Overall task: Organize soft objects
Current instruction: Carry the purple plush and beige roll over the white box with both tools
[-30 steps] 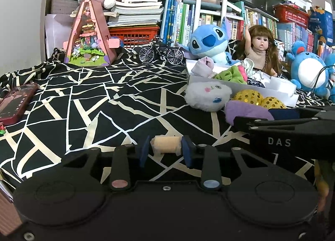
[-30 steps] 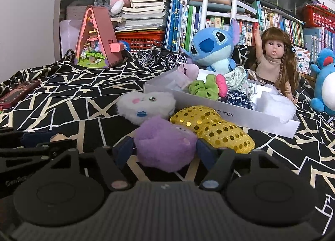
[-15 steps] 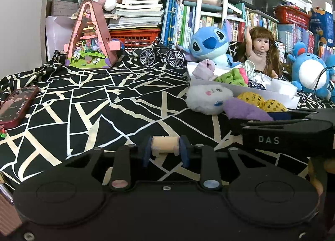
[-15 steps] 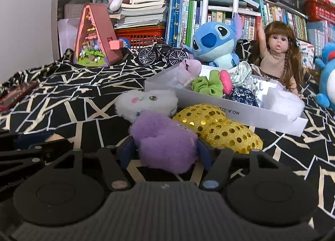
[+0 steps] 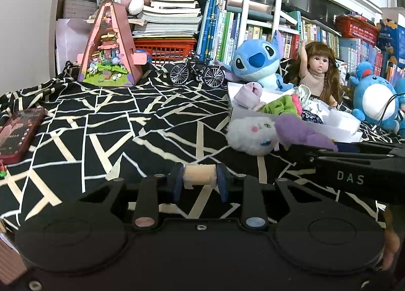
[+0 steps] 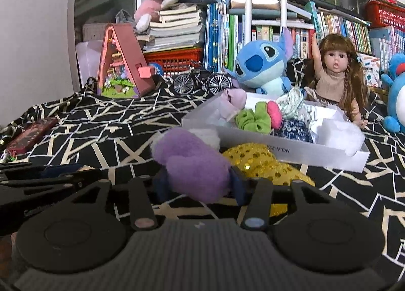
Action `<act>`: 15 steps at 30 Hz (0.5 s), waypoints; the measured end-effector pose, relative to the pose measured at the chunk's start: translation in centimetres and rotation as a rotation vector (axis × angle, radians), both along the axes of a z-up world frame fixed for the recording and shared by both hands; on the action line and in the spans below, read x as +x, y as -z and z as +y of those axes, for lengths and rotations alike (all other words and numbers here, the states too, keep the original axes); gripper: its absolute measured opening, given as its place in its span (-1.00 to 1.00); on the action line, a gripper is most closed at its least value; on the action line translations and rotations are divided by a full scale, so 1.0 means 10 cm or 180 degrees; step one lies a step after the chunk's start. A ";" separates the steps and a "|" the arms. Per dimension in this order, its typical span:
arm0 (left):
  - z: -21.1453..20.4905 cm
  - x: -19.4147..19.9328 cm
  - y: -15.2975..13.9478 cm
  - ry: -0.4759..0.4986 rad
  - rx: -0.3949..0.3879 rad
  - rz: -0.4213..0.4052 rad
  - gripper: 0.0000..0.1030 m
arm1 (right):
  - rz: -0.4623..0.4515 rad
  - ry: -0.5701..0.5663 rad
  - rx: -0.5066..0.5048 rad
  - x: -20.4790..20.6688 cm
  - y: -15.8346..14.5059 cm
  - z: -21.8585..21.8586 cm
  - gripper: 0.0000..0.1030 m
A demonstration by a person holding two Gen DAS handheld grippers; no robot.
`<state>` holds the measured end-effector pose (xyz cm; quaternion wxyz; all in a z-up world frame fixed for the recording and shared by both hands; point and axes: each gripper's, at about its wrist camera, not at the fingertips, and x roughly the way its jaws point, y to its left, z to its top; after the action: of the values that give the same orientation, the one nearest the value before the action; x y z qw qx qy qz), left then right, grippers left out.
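Right wrist: my right gripper (image 6: 200, 184) had just been closing and clamped the purple plush (image 6: 192, 162).
Sequin pouch (image 6: 263, 164) and white box (image 6: 291, 150) lay just beyond; my left gripper (image 5: 200, 181) pinched a beige roll (image 5: 200, 174).

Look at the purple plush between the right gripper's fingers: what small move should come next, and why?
Probably carry it to the white box. The right gripper, whose jaws have just been closing, now squeezes the purple plush, and the box just behind already holds other soft things such as a green scrunchie.
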<state>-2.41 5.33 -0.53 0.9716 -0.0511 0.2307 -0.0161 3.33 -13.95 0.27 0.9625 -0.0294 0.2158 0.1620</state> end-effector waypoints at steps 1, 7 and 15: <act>0.00 0.02 -0.02 0.0011 0.0013 -0.0003 -0.48 | -0.0016 0.0000 0.0009 0.00 -0.02 -0.01 0.04; -0.03 0.16 -0.15 0.0106 -0.0069 0.0061 -0.48 | -0.0099 0.0025 0.0034 0.00 -0.13 -0.08 0.04; -0.09 0.49 -0.47 0.0289 -0.0170 0.0046 -0.48 | -0.0208 0.0144 0.0039 0.10 -0.32 -0.26 0.04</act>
<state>2.46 4.43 4.17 0.9664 -0.0666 0.2393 -0.0659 4.37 -16.59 3.45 0.9726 -0.0239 0.1839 0.1405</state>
